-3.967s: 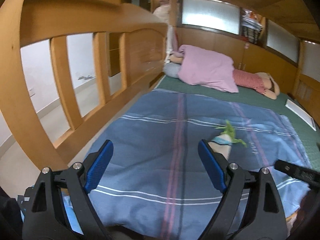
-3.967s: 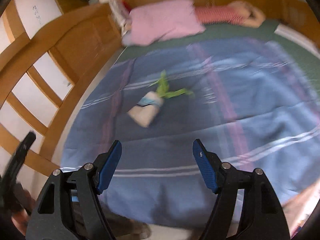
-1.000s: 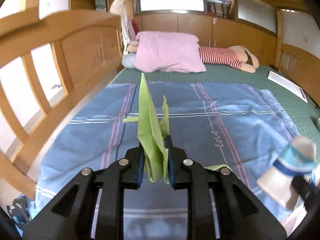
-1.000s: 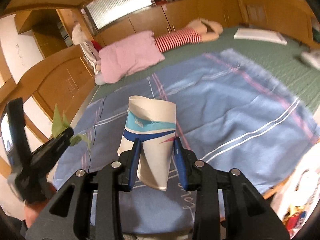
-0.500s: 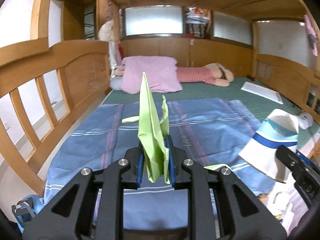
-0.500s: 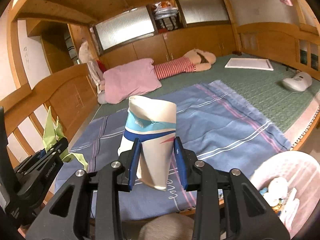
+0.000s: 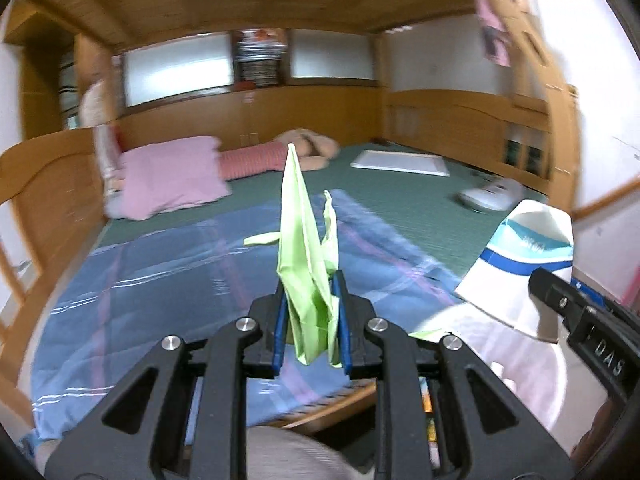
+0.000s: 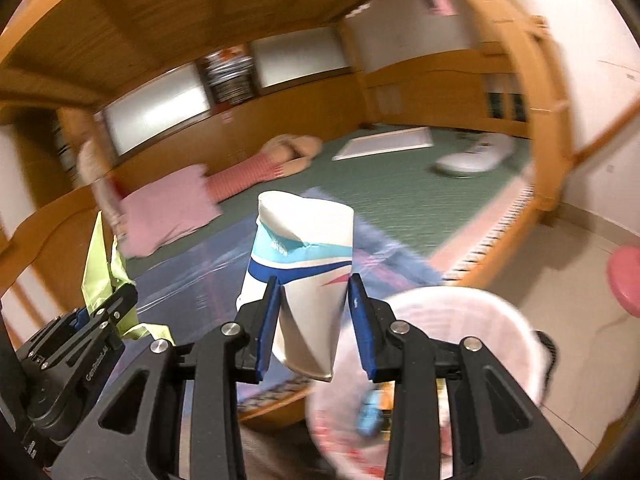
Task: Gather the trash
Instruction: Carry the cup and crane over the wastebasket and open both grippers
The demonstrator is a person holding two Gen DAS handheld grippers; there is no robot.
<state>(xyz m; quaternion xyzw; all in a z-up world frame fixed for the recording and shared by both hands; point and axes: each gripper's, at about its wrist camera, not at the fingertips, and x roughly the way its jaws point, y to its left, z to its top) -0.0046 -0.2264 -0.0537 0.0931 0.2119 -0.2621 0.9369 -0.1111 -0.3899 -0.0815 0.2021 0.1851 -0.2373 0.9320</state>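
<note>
A wide bed with a dark green mattress cover (image 7: 400,208) fills the middle of the left wrist view. A blue blanket with pink and white stripes (image 7: 168,280) is spread over its near half. At centre left a pink pillow (image 7: 172,178) lies near the curved wooden bed rail (image 7: 44,184). Just right of the pillow lies a soft doll in a red-and-white striped top (image 7: 252,162). Toward the upper right of the mattress rests a flat white rectangular board (image 7: 400,162), and further right a blurred white object (image 7: 490,196). Frosted glass panels (image 7: 176,68) run along the wooden back wall. In the right wrist view a round pink stool top (image 8: 624,280) shows at the right edge over a pale tiled floor (image 8: 560,264).
</note>
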